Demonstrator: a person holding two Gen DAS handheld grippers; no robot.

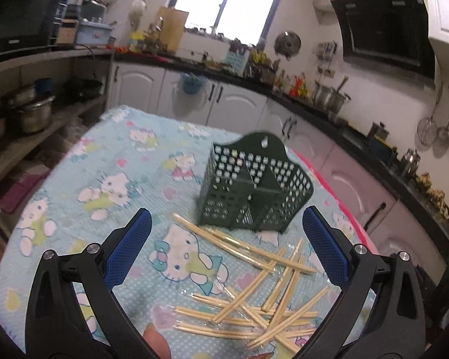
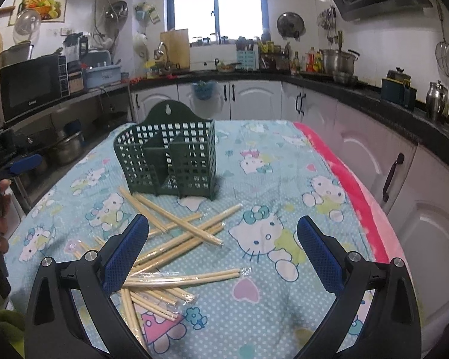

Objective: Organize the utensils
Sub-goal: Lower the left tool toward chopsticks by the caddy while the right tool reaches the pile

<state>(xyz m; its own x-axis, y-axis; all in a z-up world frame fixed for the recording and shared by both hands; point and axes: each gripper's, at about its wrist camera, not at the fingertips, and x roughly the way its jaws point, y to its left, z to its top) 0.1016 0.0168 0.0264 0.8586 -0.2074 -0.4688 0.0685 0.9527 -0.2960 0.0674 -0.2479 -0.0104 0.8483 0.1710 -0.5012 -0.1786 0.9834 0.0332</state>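
Note:
A dark green perforated utensil holder [image 1: 256, 187] [image 2: 170, 161] stands upright on the cartoon-print tablecloth, with nothing in its compartments. Several bamboo chopsticks [image 1: 254, 287] [image 2: 179, 233], some in clear wrappers, lie scattered in front of it. My left gripper [image 1: 227, 245] is open above the cloth, the chopsticks lying between and just beyond its blue fingers. My right gripper [image 2: 223, 246] is open too, with the pile near its left finger [image 2: 125, 254]. Neither holds anything. The left gripper's blue finger [image 2: 25, 161] shows at the far left of the right wrist view.
The table carries a light blue cloth [image 2: 284, 299] with a pink edge [image 2: 353, 191] on its right side. White cabinets [image 2: 374, 161] and a cluttered black counter wrap around behind. Shelves with pots [image 1: 30, 113] stand left of the table.

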